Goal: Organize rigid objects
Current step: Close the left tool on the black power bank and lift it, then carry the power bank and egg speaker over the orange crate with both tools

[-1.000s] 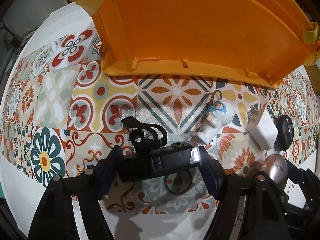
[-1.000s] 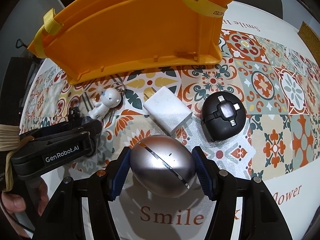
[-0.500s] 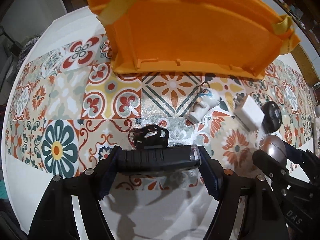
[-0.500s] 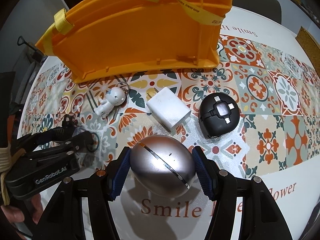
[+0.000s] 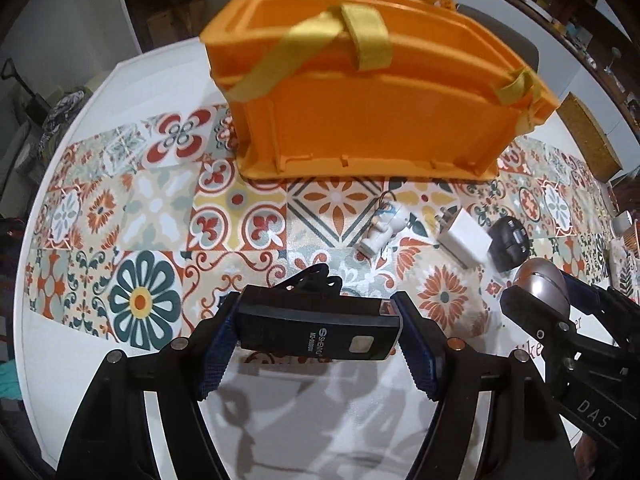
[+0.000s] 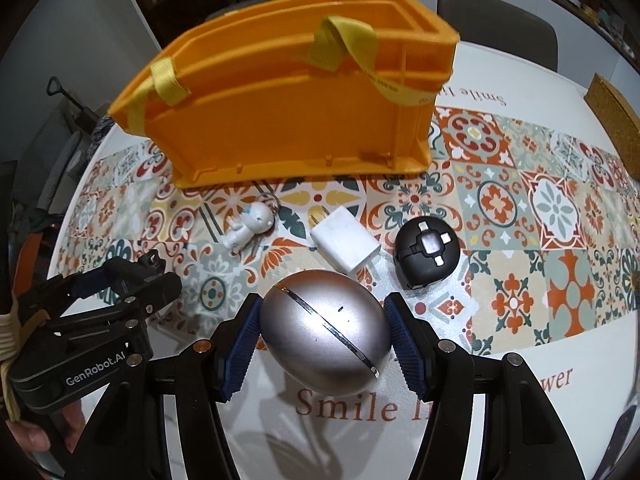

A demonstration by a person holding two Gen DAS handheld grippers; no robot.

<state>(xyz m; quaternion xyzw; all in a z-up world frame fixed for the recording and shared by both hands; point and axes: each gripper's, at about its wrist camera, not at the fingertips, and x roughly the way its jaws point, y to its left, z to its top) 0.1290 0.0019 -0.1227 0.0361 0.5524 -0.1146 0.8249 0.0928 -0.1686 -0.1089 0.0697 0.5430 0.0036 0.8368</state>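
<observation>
Tiled table (image 5: 160, 208): left gripper (image 5: 316, 336) clamps a black box-shaped light (image 5: 316, 330), right gripper (image 6: 324, 332) clamps a silver metal egg (image 6: 326, 332); both should clear the far orange plastic crate (image 6: 288, 120) rim before letting go.

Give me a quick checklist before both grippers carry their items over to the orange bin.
1. Left gripper pads clamp the black device: ok.
2. Right gripper pads clamp the silver egg-shaped case: ok.
3. Both items lifted off the table: ok.
4. Orange bin upright, top open: ok.
5. Room inside the bin: cannot tell.
6. White figurine, white charger, black round gadget remain loose: not ok.
</observation>
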